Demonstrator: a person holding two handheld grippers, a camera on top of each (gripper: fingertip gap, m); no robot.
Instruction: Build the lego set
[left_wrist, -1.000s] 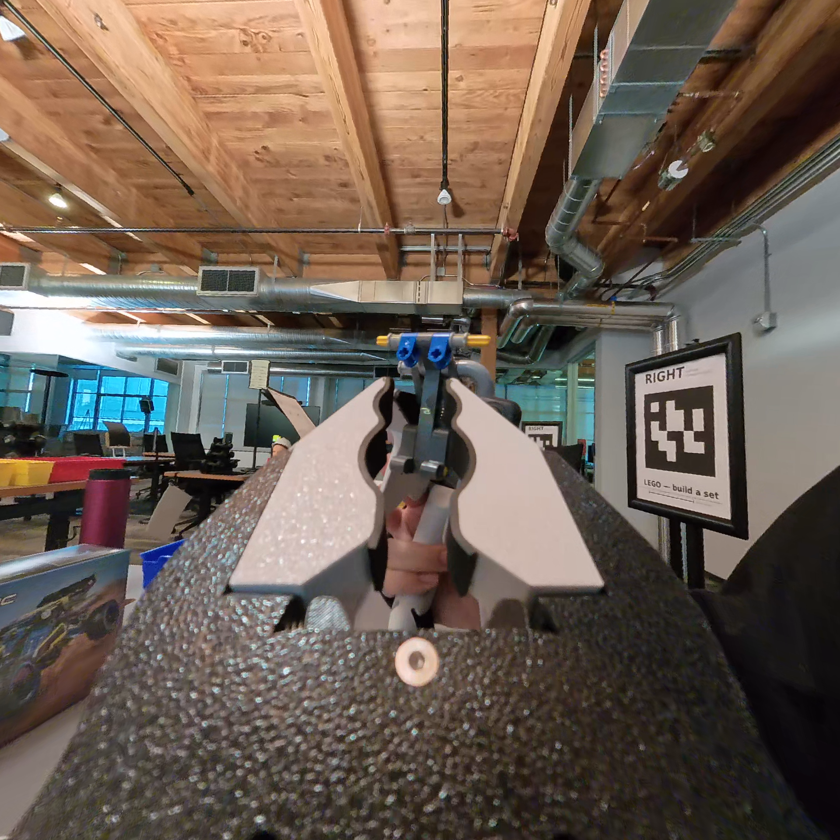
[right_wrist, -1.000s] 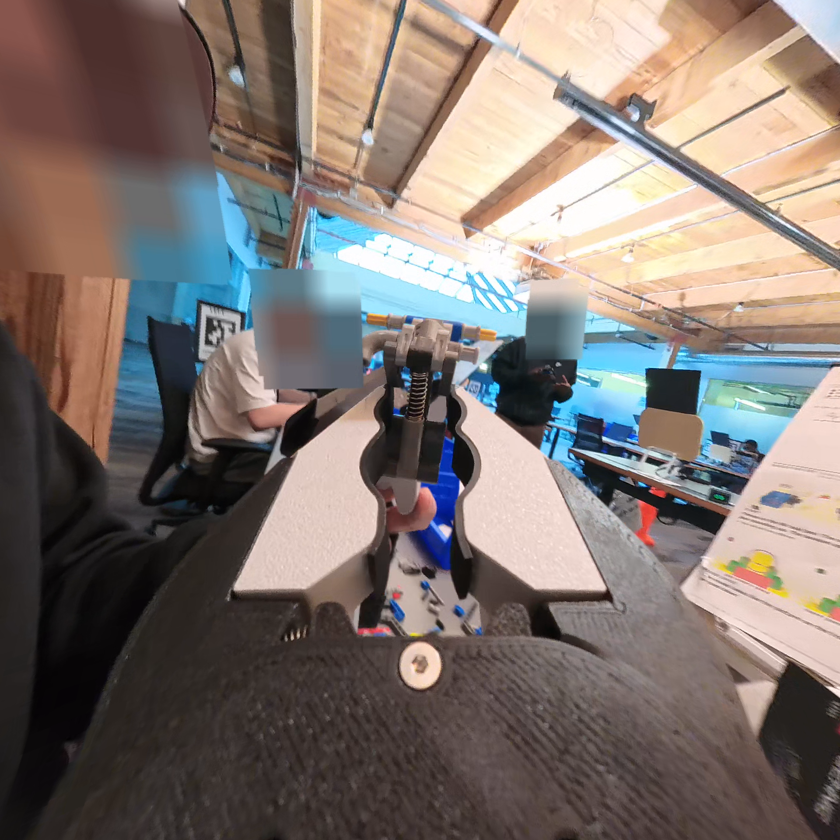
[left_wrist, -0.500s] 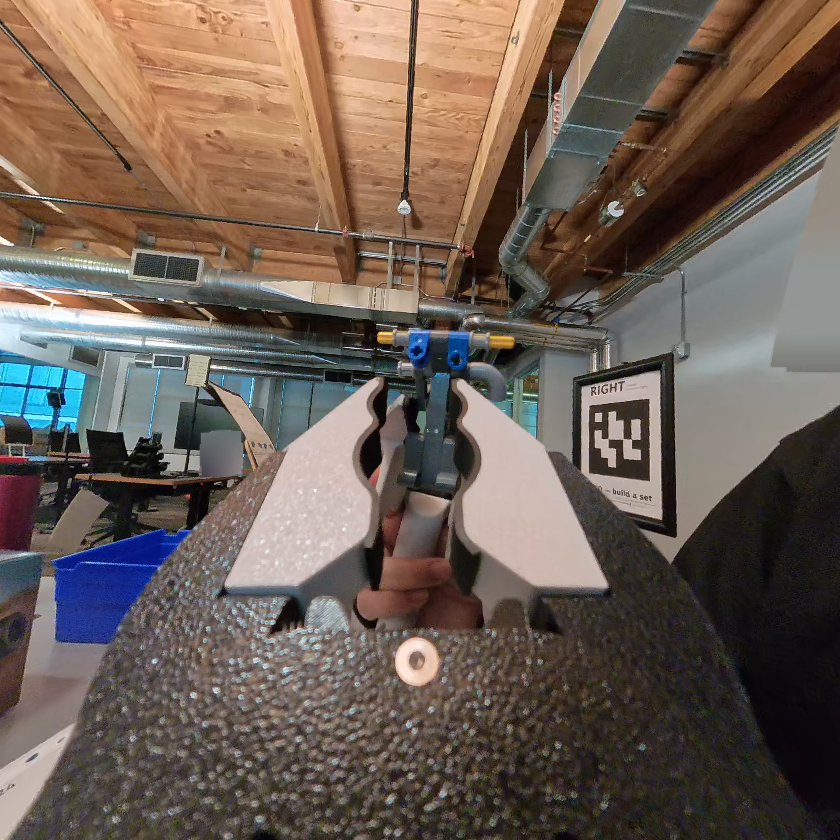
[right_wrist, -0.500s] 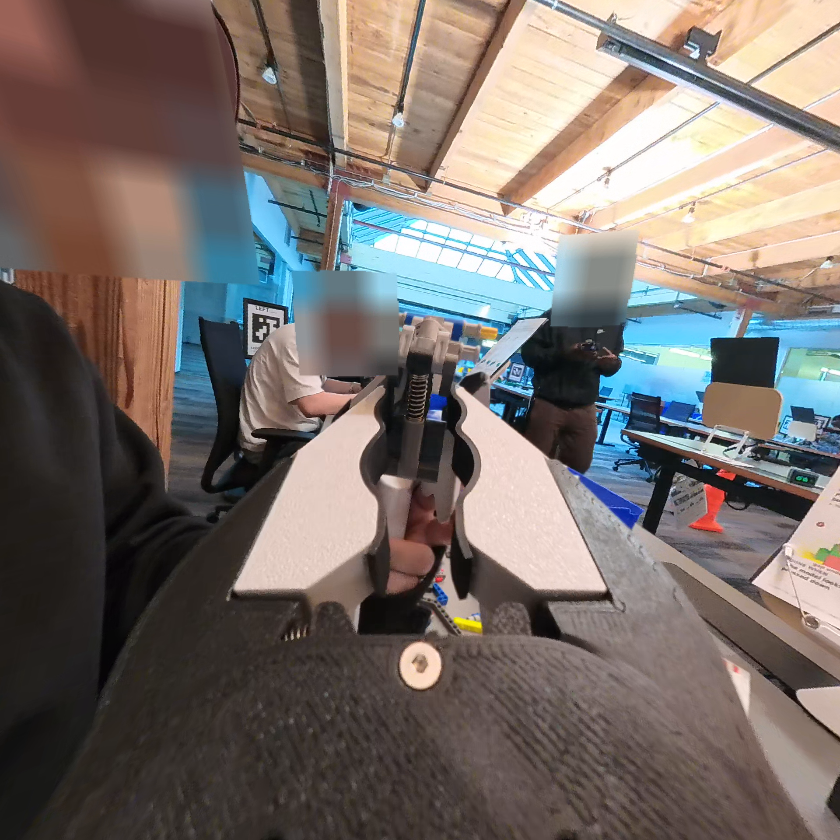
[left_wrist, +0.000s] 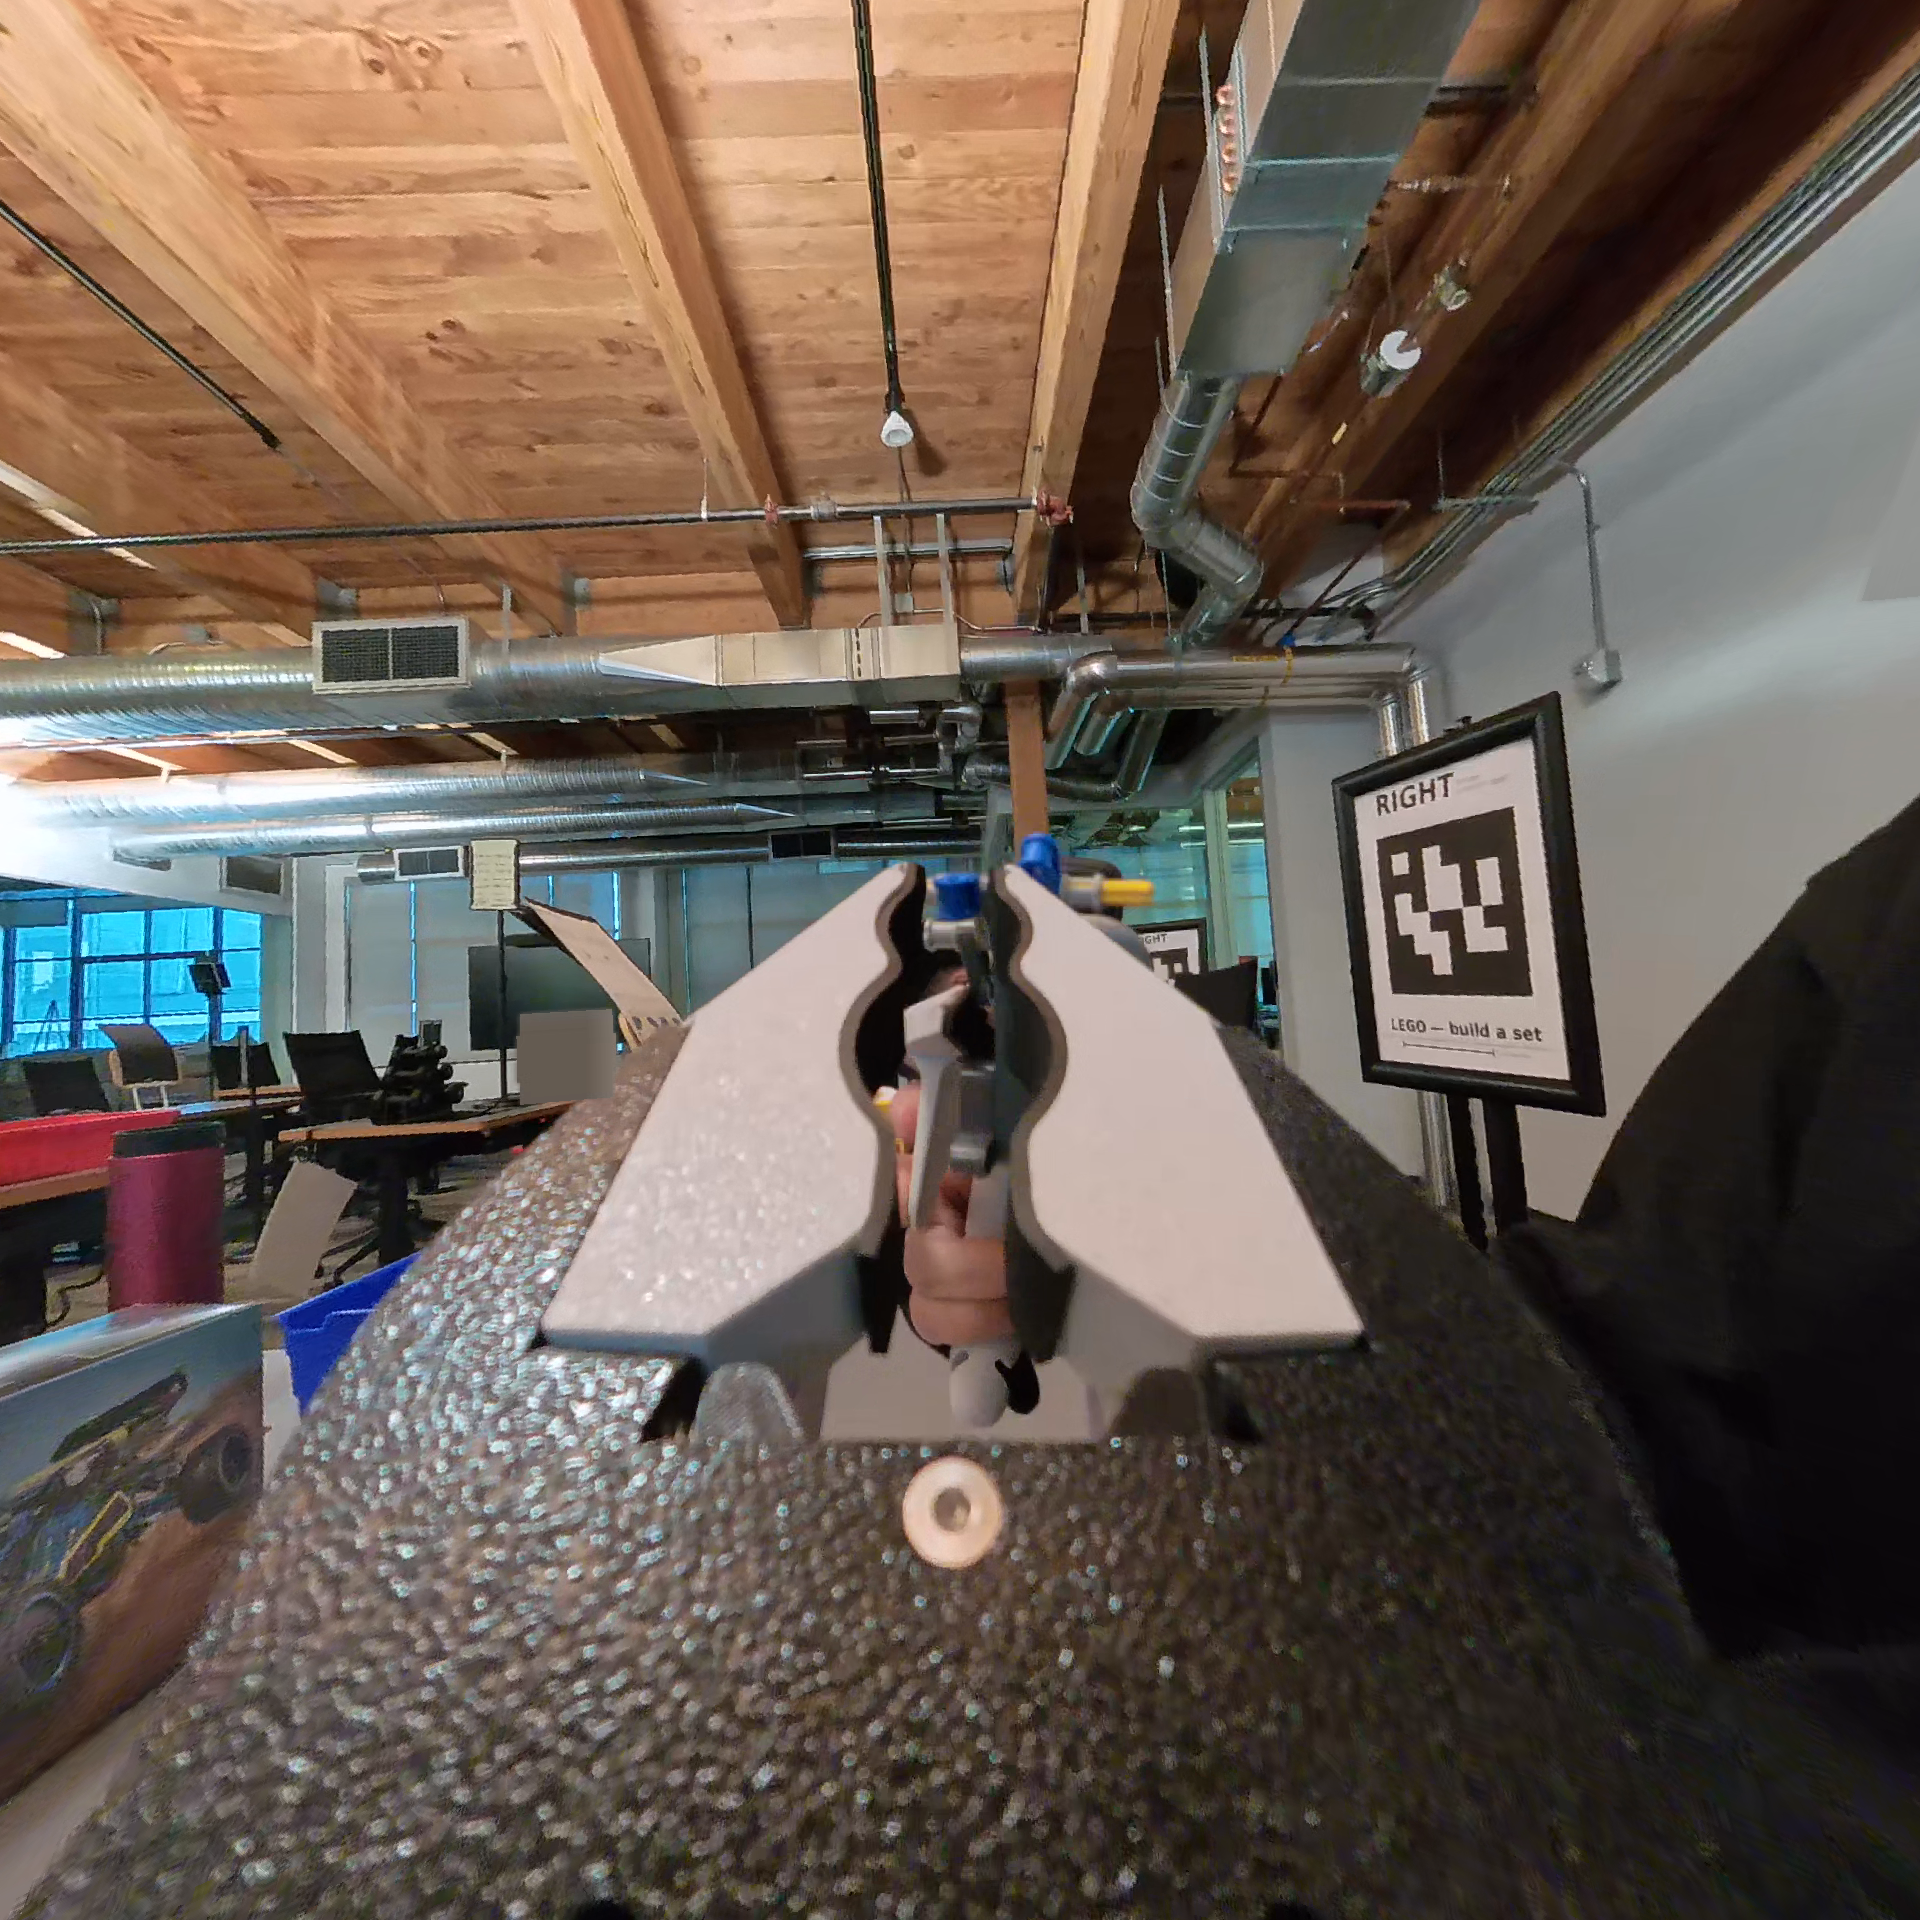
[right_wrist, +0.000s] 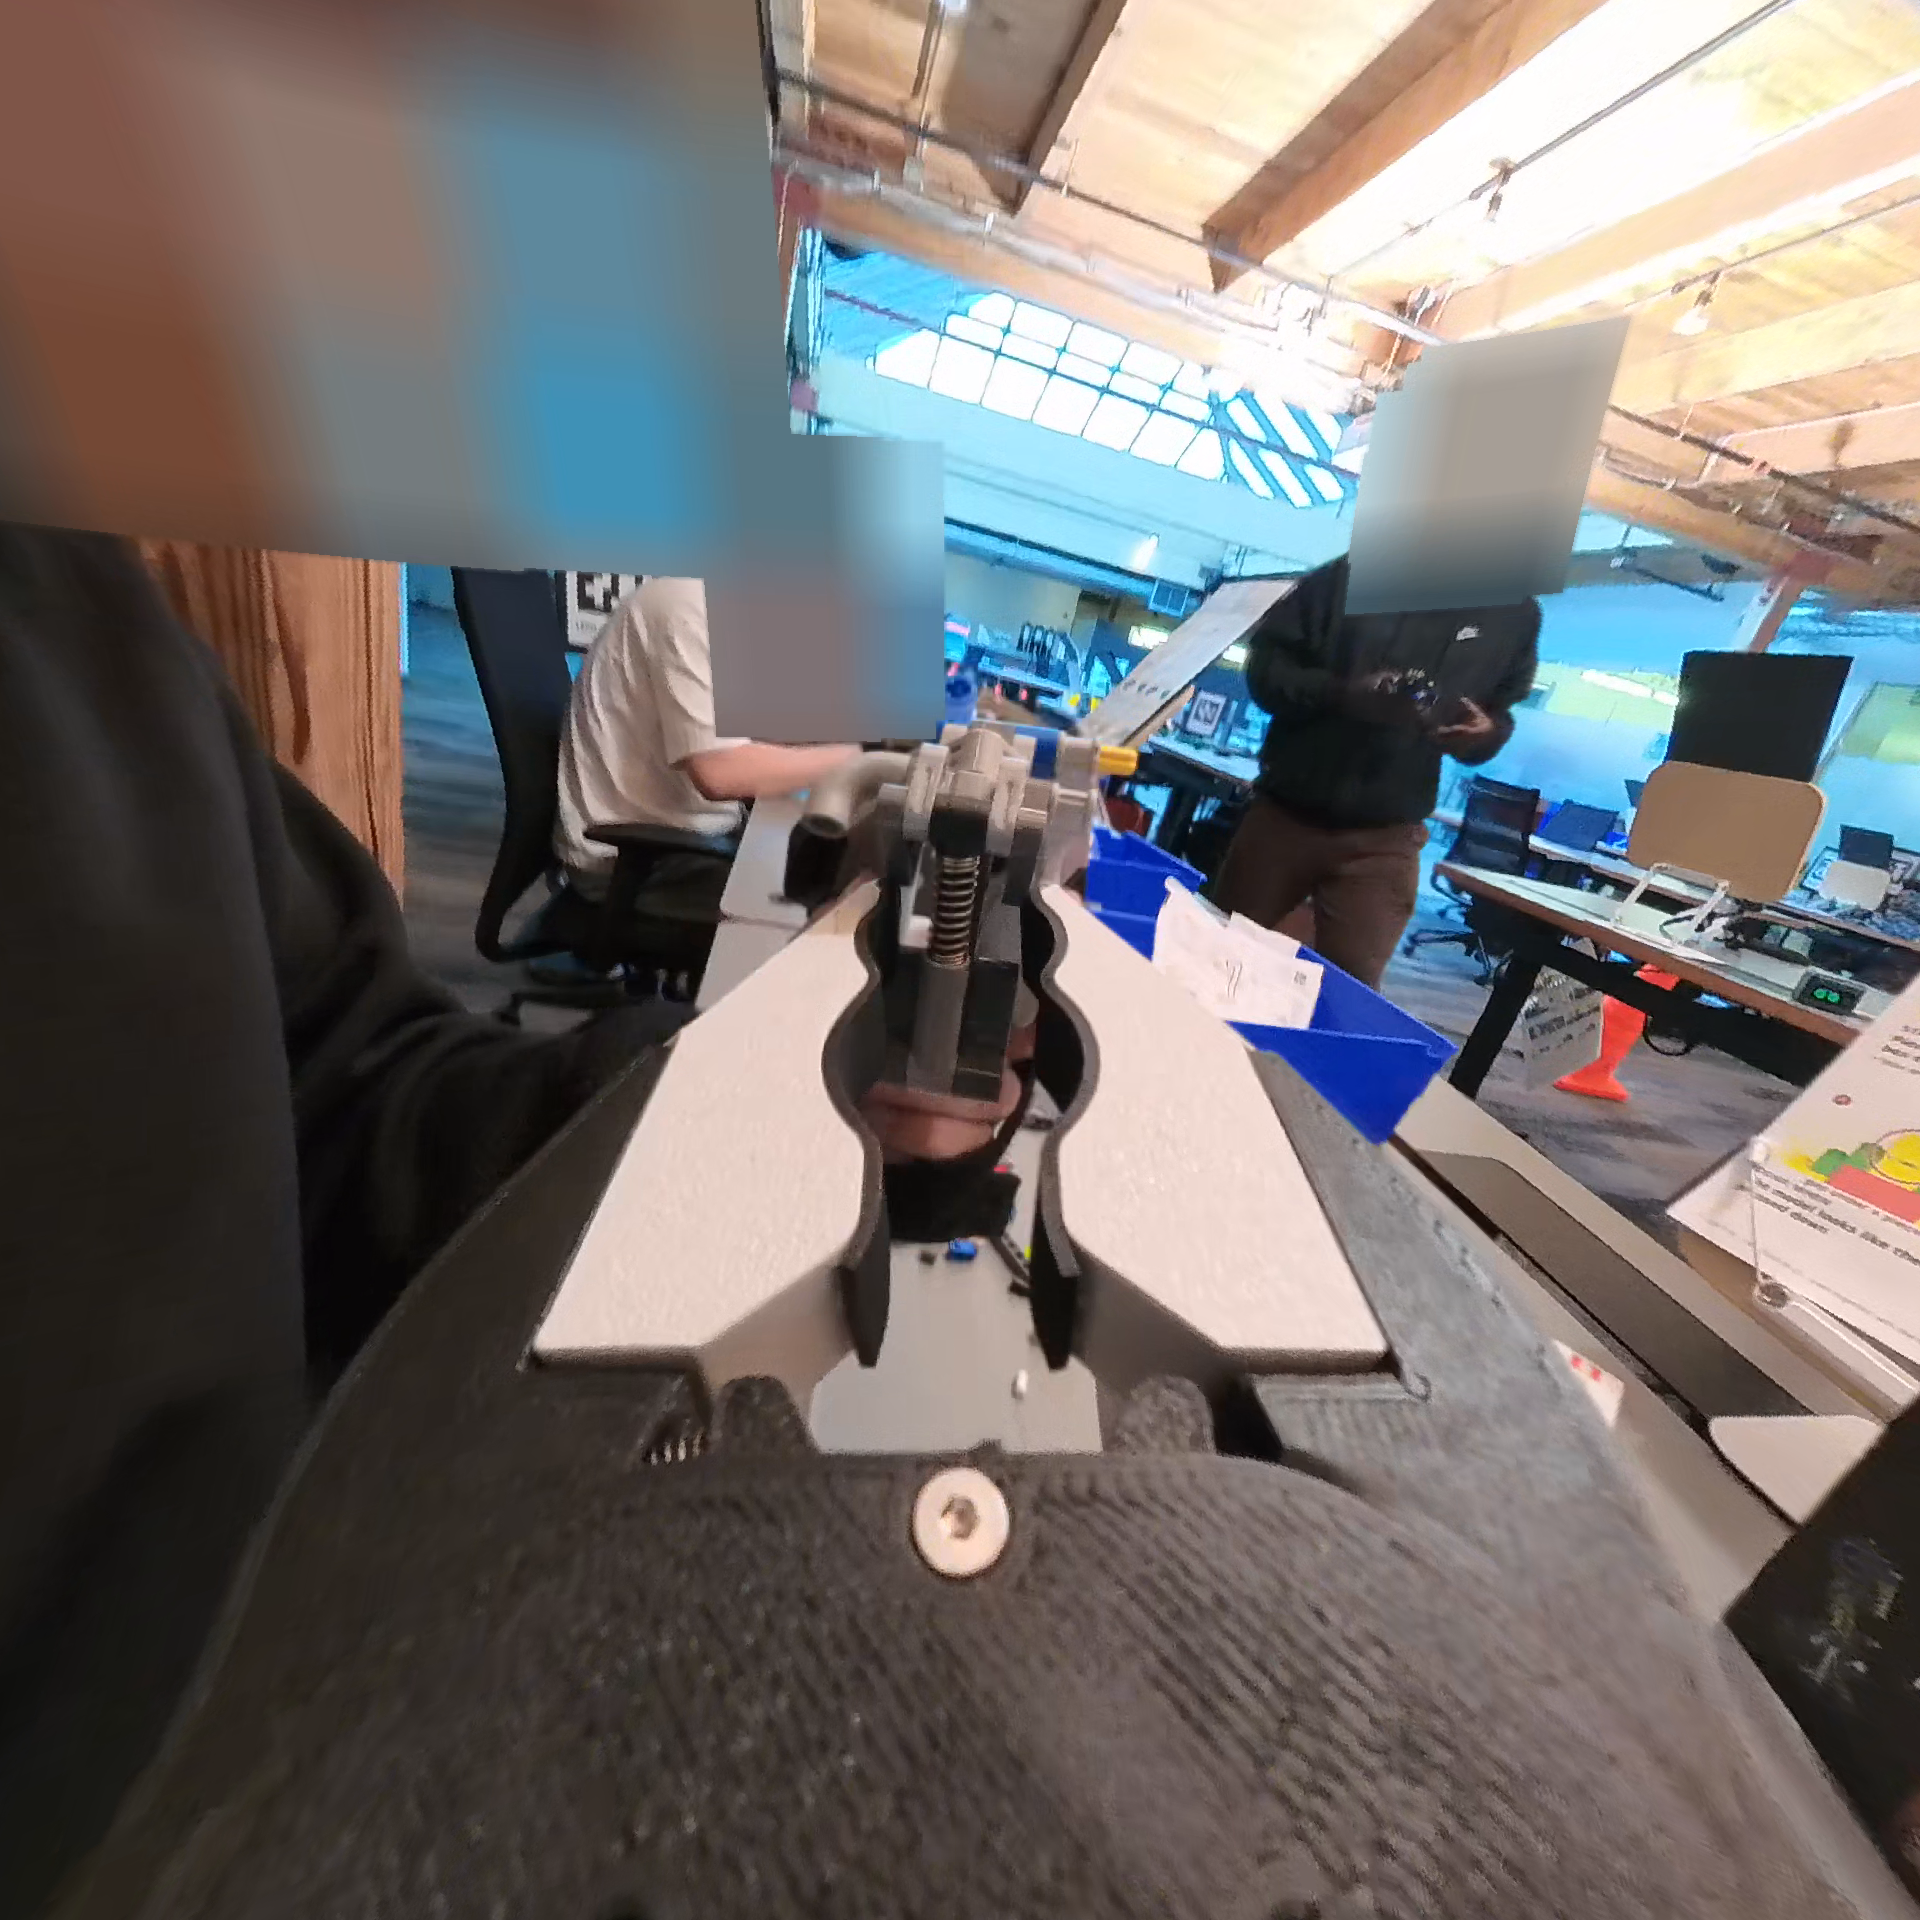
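Observation:
My left gripper (left_wrist: 961, 883) is shut on a grey lego assembly (left_wrist: 977, 1101) held up in the air. Blue pins (left_wrist: 956, 890) and a yellow axle end (left_wrist: 1127, 888) stick out at its top. My right gripper (right_wrist: 961, 904) is shut on the lego assembly (right_wrist: 966, 997) too; here it shows a coil spring (right_wrist: 951, 914), a grey elbow tube (right_wrist: 847, 795) and a yellow end (right_wrist: 1117, 758). A hand's fingers (left_wrist: 951, 1247) show through the gap behind the assembly, and also in the right wrist view (right_wrist: 935, 1122). The lower part of the assembly is hidden by the jaws.
A lego box (left_wrist: 104, 1507), a blue bin (left_wrist: 332, 1330) and a maroon bottle (left_wrist: 166, 1216) stand at the left. A framed sign (left_wrist: 1470, 904) stands at the right. The right wrist view shows blue bins (right_wrist: 1330, 1029), an instruction sheet (right_wrist: 1829, 1195), loose parts (right_wrist: 961, 1252), a seated person (right_wrist: 644, 727) and a standing person (right_wrist: 1382, 727).
The assembly has turned in the left gripper and now shows edge-on. The right view has tilted down, bringing the table and blue bins into view. Both grippers stay shut.

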